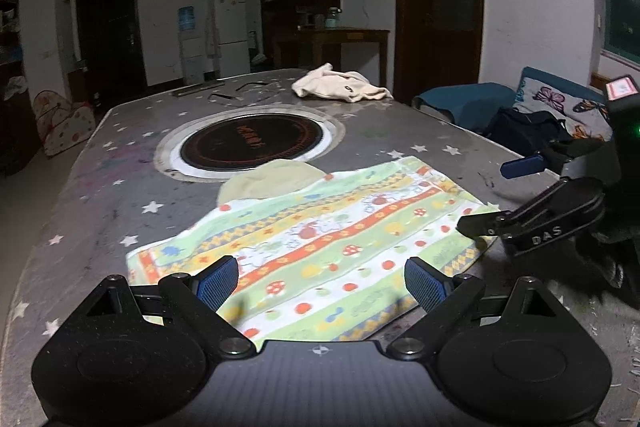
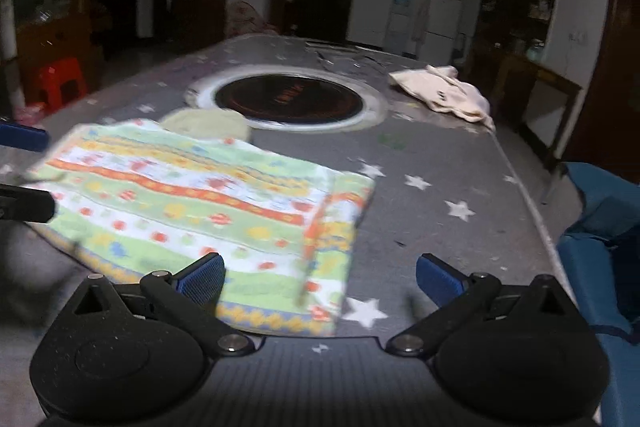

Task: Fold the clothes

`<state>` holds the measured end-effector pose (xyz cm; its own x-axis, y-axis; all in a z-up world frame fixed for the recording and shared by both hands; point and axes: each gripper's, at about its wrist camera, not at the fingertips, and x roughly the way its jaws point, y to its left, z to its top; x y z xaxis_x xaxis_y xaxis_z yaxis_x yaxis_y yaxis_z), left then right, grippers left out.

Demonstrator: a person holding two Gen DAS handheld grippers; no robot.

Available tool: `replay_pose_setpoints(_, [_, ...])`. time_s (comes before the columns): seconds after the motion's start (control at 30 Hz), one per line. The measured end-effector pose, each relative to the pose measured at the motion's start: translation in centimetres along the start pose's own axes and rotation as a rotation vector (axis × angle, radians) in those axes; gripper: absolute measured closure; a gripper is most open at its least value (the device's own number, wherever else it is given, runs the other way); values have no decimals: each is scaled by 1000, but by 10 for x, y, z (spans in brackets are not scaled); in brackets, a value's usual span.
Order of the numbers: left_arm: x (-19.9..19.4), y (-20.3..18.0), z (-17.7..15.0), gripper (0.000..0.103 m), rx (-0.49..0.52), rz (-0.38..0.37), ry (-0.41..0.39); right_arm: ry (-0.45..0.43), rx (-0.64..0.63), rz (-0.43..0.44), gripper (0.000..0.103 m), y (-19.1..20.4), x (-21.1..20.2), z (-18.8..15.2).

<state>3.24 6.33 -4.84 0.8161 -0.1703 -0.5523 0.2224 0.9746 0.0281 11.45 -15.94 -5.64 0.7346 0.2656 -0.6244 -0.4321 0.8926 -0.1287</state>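
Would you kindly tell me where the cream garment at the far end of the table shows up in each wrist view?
Left wrist view: cream garment lies upper centre, right of the round cooktop.
Right wrist view: cream garment lies upper right, again right of the round cooktop.
Shared landmark: the cooktop.

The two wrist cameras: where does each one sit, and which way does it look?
Left wrist: on the left gripper, above the near table edge, looking across the striped cloth; both open fingers show, and the right gripper at the right.
Right wrist: on the right gripper, looking across the cloth's corner; its open fingers show.
Shared: striped cloth, round cooktop, cream garment, star-patterned table.
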Motion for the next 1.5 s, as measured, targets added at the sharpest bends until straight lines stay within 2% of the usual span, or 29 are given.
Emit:
replay_pose_setpoints(0.13, [7,-3,-6,11,12,1,25,5,8,2,0,-7,-1,-5])
replay_pose_setpoints(0.3, [8,-2,-10,11,7,2,37,-30,14,-10,0,-11,-7,1])
replay_pose_setpoints(0.47, [9,0,-14,11,4,3,48,6,7,-44,0,-16,3,-4])
replay_pose_setpoints(0.57, [8,0,-17,11,8,7,56,-14,-2,-53,0,-15,-1,1])
replay_pose_setpoints(0.67, [6,1,-18,11,5,8,52,-26,-2,-65,0,-16,-3,6])
replay_pose_setpoints(0.83, [4,3,-20,11,-3,17,55,10,4,-84,0,-20,6,1])
replay_pose_setpoints(0.93, [-4,2,-20,11,-1,16,35,-8,-4,-91,0,-17,1,6])
replay_pose_setpoints(1.03, [-12,-3,-19,12,19,-5,2,-36,-6,-35,0,-9,-4,14])
replay_pose_setpoints(1.27, [-11,-6,-27,14,17,-54,24,-47,-96,60,0,26,4,20])
replay_pose_setpoints(1.37, [-8,-1,-32,14,5,-53,42,-33,-146,68,0,37,10,15])
replay_pose_setpoints(1.5, [-11,2,-33,14,-7,-50,44,-40,-143,65,0,37,6,18])
